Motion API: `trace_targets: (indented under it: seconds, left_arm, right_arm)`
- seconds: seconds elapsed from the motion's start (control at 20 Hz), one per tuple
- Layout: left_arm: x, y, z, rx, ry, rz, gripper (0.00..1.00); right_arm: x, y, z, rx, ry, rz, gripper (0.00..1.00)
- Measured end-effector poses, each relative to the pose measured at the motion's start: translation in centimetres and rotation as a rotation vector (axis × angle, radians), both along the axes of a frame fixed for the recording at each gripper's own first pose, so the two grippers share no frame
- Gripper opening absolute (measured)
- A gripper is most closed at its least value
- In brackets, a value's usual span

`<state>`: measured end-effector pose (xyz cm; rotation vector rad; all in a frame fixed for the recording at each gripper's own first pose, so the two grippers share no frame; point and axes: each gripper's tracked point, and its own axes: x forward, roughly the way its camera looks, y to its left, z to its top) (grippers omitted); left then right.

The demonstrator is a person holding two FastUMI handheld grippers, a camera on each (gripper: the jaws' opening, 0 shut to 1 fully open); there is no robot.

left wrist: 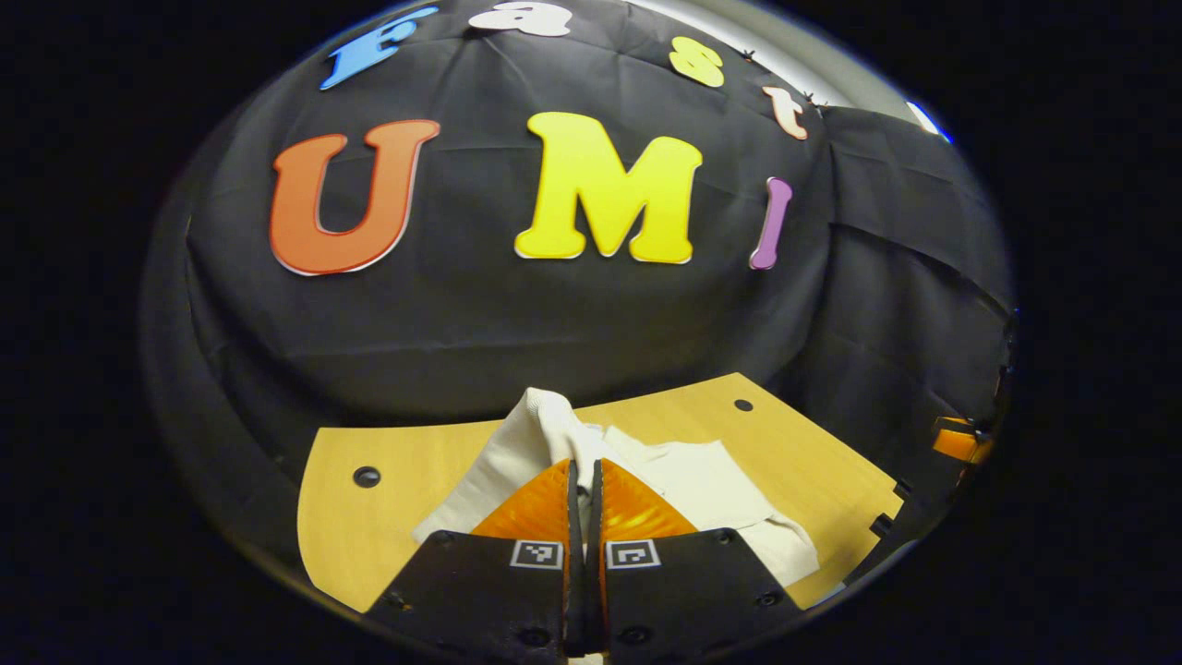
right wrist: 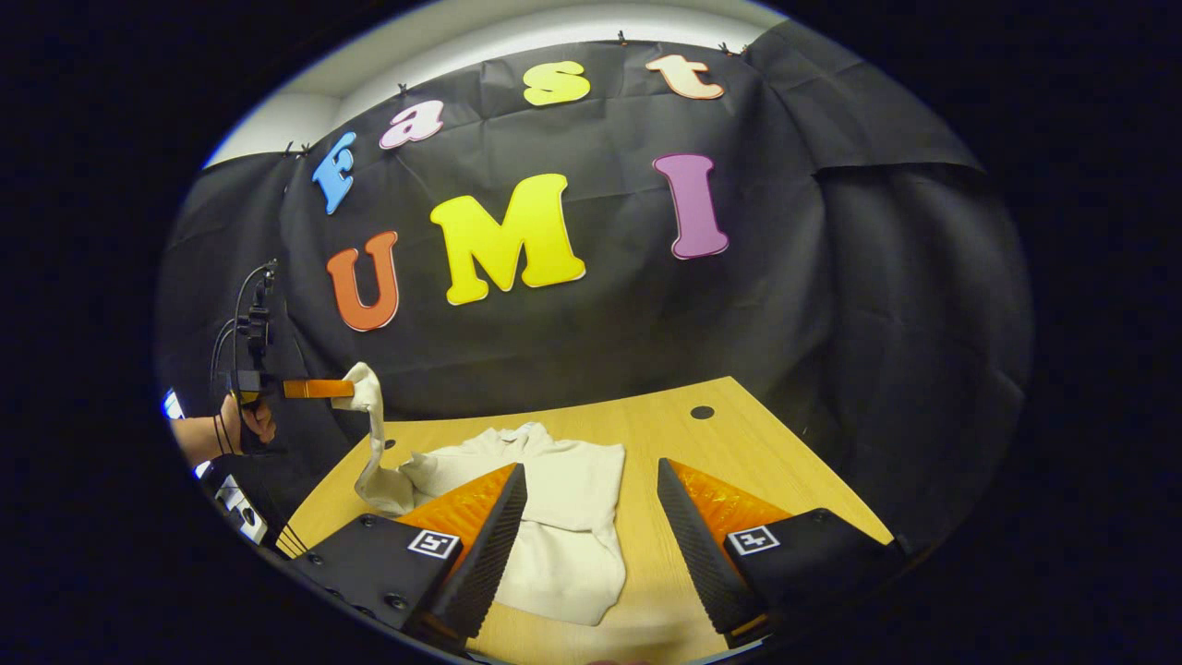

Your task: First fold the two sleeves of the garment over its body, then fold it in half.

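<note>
A cream garment [right wrist: 568,517] lies crumpled on the wooden table [right wrist: 739,434]. One sleeve [right wrist: 371,416] is lifted off the table at the left, and my left gripper [right wrist: 346,389], held by a hand [right wrist: 245,420], is shut on its end. In the left gripper view that gripper [left wrist: 584,469] has its fingers pressed together on the raised cream cloth [left wrist: 531,429], with the body of the garment [left wrist: 711,489] spread beyond on the table [left wrist: 351,536]. My right gripper [right wrist: 591,480] hovers open above the near edge of the garment, nothing between its fingers.
The table has small round holes [right wrist: 702,412] near its far edge. Black cloth walls close the booth behind and to both sides. Cables hang from the left gripper's handle. An orange part of the right gripper [left wrist: 960,441] shows at the far right.
</note>
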<state>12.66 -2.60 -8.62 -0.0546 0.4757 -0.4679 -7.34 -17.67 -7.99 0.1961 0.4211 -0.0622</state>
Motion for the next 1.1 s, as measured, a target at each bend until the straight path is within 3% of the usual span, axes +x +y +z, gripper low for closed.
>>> trace_targets:
  seconds: [0.2,0.5,0.9,1.1]
  left_arm:
    - [0.7,-7.3,-0.6,-0.029,0.025,-0.120,0.03]
    - [1.2,-15.6,-2.8,-0.032,0.073,-0.243,0.03]
    - [1.8,-23.3,-11.9,0.010,0.231,-0.305,0.03]
    - [2.4,-26.5,-16.9,0.080,0.294,-0.305,0.03]
  right_arm:
    - [-1.1,-2.7,0.0,0.004,0.000,-0.070,0.89]
    - [-2.8,-4.0,-0.1,-0.036,0.022,-0.082,0.89]
    - [-4.1,-5.6,-0.4,-0.110,0.064,-0.100,0.89]
    - [-4.4,-6.1,-0.8,-0.125,0.098,-0.112,0.89]
